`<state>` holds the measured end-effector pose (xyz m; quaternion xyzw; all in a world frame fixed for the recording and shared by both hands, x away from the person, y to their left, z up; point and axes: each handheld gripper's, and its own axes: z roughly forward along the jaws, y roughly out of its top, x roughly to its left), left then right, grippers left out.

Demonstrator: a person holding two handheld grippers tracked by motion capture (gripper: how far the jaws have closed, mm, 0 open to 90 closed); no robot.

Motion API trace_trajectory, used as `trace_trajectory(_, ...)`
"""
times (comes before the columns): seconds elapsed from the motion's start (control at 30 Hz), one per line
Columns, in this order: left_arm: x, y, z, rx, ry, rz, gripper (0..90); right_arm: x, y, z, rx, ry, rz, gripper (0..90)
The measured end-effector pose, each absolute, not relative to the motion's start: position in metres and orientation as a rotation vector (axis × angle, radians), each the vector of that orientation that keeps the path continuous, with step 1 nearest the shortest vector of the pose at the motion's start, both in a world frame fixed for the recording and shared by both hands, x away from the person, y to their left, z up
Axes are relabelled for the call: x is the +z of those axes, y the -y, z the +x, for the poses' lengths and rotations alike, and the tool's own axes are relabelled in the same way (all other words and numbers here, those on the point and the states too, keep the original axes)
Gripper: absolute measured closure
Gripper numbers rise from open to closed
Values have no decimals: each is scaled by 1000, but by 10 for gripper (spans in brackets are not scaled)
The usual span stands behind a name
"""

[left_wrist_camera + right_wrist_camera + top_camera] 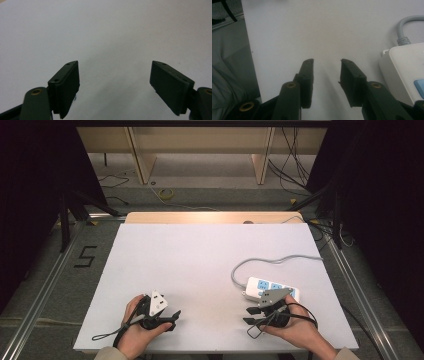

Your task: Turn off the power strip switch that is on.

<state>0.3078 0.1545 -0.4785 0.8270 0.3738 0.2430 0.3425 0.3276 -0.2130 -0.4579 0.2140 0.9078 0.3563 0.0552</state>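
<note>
A person sits at a table covered by a white board [200, 270] and holds a gripper in each hand. The left gripper [170, 316] rests low on the board near its front edge, with its jaws spread wide and nothing between them; in the left gripper view [115, 82] only bare white surface lies ahead of the two black pads. The right gripper [252, 315] sits at the front right of the board, pointing toward the middle, its jaws parted with a clear gap and nothing in it; in the right gripper view [327, 75] the gap shows only the board. A white power strip [270, 289] with blue sockets lies flat just behind and beside the right gripper, not touched by its jaws; in the right gripper view the power strip [402, 67] sits off to the right of them. Its grey cable [270, 261] curls from the strip's left end and runs off toward the right edge of the board
</note>
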Motion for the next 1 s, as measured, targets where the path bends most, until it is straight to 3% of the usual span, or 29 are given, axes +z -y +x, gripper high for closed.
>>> trace_trajectory(0.23,-479,-154,307,635,-967,2150,237,-456,213,327,1068,-2765,634,706)
trace_trajectory(0.53,-478,-155,308,644,-964,2148,240,-452,209,326,1026,-2764,572,896)
trace_trajectory(1.0,-478,-155,308,645,-962,2150,246,-447,213,329,999,-2775,580,900)
